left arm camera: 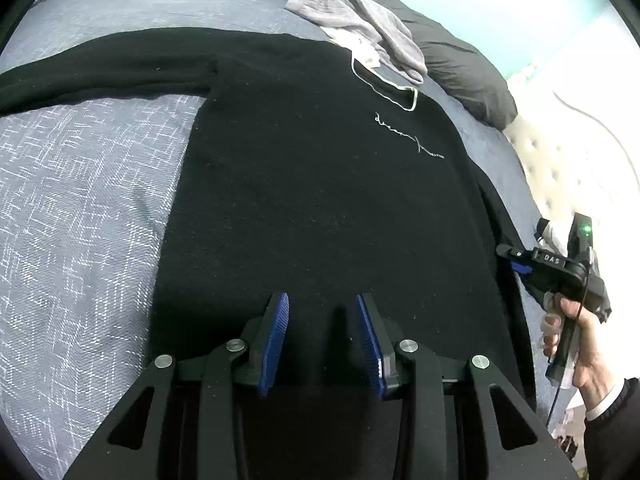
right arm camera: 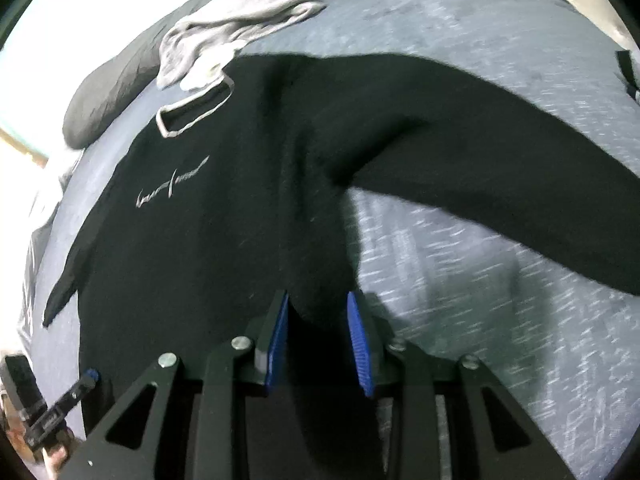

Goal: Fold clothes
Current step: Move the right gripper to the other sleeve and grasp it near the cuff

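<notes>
A black sweater [left arm camera: 320,184] with a white neckline and white chest script lies flat on the bed, one sleeve stretched out to the far left. My left gripper [left arm camera: 322,300] is open, hovering over the sweater's lower hem. In the right wrist view the sweater [right arm camera: 208,216] fills the middle, with a sleeve reaching right. My right gripper [right arm camera: 316,300] is open, its blue pads [right arm camera: 360,336] on either side of the sweater's lower side edge. The right gripper also shows in the left wrist view [left arm camera: 520,262] at the sweater's right edge, held by a hand.
The grey patterned bedsheet [left arm camera: 80,208] lies under the sweater. A crumpled light grey garment [left arm camera: 360,16] sits beyond the neckline, against a dark duvet [left arm camera: 460,64]. The bed's right edge borders a cream tufted headboard [left arm camera: 560,168].
</notes>
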